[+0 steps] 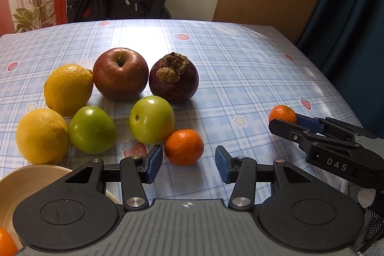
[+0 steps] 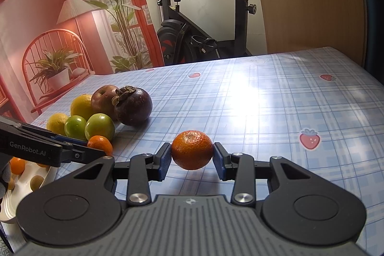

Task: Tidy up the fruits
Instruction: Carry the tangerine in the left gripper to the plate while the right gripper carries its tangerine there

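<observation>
My right gripper point(image 2: 192, 158) is shut on a small tangerine point(image 2: 192, 150), blue pads pressing on both sides, with its shadow on the cloth just beneath. The left wrist view shows that gripper point(image 1: 284, 122) at the right with the same tangerine point(image 1: 281, 113). My left gripper point(image 1: 188, 163) is open; a second tangerine point(image 1: 184, 146) sits on the table just ahead of its blue pads point(image 1: 153, 163), untouched. Behind lie two green fruits point(image 1: 151, 119), two yellow citrus point(image 1: 68, 89), a red apple point(image 1: 120, 73) and a mangosteen point(image 1: 174, 80).
A cream dish point(image 1: 36, 174) sits under my left gripper's left side; the right wrist view shows this dish point(image 2: 51, 174) holding a tangerine and small brown fruits. The checked tablecloth point(image 2: 276, 112) stretches right. An exercise bike point(image 2: 204, 35) stands beyond the table's far edge.
</observation>
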Tool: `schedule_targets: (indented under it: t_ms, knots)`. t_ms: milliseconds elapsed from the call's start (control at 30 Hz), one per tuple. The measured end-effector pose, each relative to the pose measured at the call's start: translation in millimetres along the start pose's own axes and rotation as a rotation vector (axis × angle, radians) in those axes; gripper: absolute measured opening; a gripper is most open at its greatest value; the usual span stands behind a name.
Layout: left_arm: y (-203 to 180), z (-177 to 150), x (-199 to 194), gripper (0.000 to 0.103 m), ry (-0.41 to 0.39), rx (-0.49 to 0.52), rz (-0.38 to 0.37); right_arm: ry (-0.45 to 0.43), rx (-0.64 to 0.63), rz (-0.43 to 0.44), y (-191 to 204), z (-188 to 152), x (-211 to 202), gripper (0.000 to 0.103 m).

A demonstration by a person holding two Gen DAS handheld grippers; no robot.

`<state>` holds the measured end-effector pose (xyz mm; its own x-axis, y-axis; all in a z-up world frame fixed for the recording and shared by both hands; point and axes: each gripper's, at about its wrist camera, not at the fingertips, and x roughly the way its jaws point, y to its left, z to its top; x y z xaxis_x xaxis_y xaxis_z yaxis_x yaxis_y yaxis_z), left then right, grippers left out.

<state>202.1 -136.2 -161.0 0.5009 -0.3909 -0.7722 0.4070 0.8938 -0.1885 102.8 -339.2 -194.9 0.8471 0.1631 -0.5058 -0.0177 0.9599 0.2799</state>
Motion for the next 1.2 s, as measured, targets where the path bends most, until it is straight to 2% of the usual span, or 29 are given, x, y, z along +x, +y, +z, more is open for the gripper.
schedule_targets:
  t_ms: [100, 200, 433, 633, 767, 900, 1200]
  knots:
    - [-2.3, 2.4, 4.5, 0.048, -0.003, -0.001, 0.014, -0.001, 0.0, 0.0, 0.1, -0.4, -0.3, 0.04]
    - [-5.5, 2.4, 7.5, 0.038, 0.002, 0.013, 0.027, 0.0, 0.0, 0.001, 0.1, -0.4, -0.2, 0.04]
    - [-3.0, 0.4, 3.6, 0.037, 0.004, 0.01, 0.012, 0.001, -0.002, 0.005, 2.2, -0.8, -0.2, 0.04]
    - [-6.4, -2.3, -14.7, 0.037, -0.036, 0.038, -0.007, 0.001, -0.003, 0.004, 2.1, -0.7, -0.1, 0.04]
    - [3.2, -5.0, -32.5, 0.037, -0.062, -0.004, -0.024, -0.002, -0.002, 0.004, 2.0, -0.2, 0.2, 0.04]
    - [14.6, -10.0, -57.5, 0.037, -0.109, -0.024, 0.013, 0.001, -0.004, 0.005, 2.7, -0.6, 0.7, 0.04]
    - [59.4, -22.4, -106.1, 0.037, -0.162, -0.172, 0.057, 0.043, -0.003, -0.041, 6.9, 0.4, 6.1, 0.04]
